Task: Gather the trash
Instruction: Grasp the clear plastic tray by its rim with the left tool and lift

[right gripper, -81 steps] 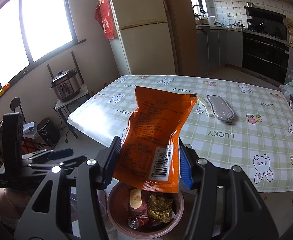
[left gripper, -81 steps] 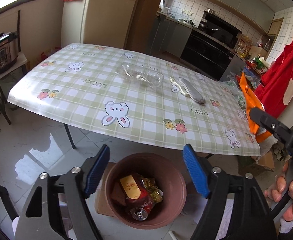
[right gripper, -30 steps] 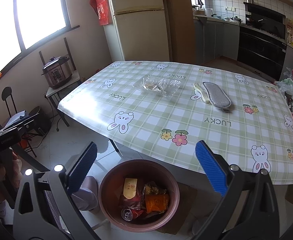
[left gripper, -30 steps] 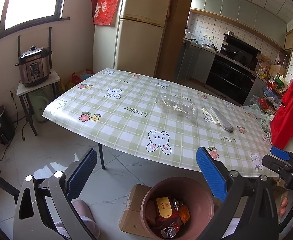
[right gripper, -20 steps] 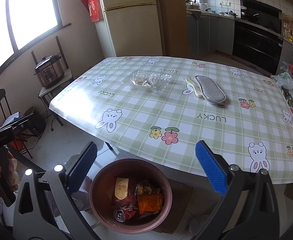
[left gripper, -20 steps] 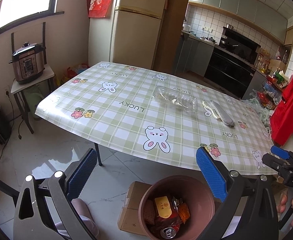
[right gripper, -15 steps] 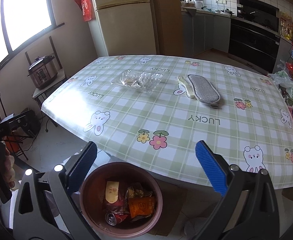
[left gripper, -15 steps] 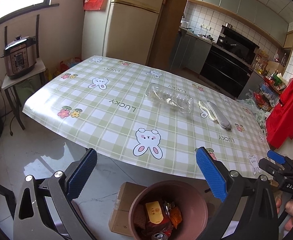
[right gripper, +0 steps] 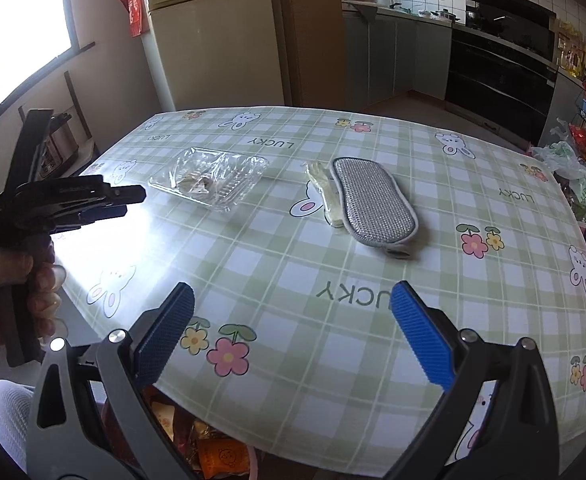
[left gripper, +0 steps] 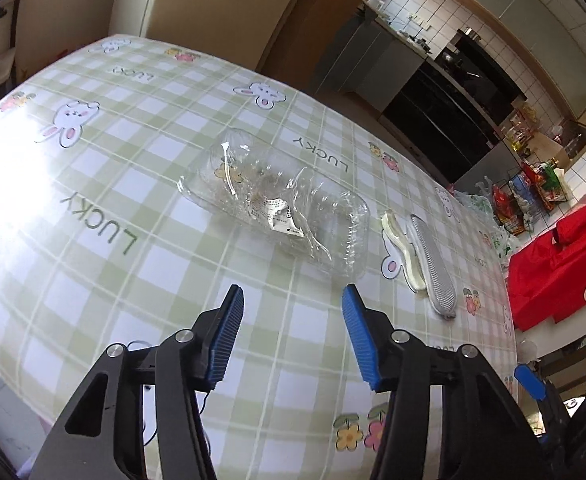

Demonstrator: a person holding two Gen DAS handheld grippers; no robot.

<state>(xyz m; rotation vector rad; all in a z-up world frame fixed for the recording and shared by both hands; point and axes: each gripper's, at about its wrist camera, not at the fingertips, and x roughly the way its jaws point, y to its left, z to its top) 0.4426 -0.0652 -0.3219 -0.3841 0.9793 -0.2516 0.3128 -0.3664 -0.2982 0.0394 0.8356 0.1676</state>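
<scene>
A crushed clear plastic food tray (left gripper: 277,204) lies on the green checked tablecloth (left gripper: 105,184); it also shows in the right wrist view (right gripper: 209,178). My left gripper (left gripper: 289,328) is open and empty, a short way in front of the tray and aimed at it. It shows from the side in the right wrist view (right gripper: 129,198). My right gripper (right gripper: 289,332) is open and empty over the table's near edge. The trash bin's contents (right gripper: 197,444) show below that edge.
A grey scrubbing pad (right gripper: 373,202) lies on a pale item (right gripper: 325,196) right of the tray; both show in the left wrist view (left gripper: 433,268). A fridge (right gripper: 209,40) and kitchen counters stand behind the table. Red cloth (left gripper: 565,264) hangs at the right.
Both grippers have moved from above the bin up and forward over the table. The left one has closed in on the clear tray and its jaws have narrowed. The orange packet now lies in the bin.
</scene>
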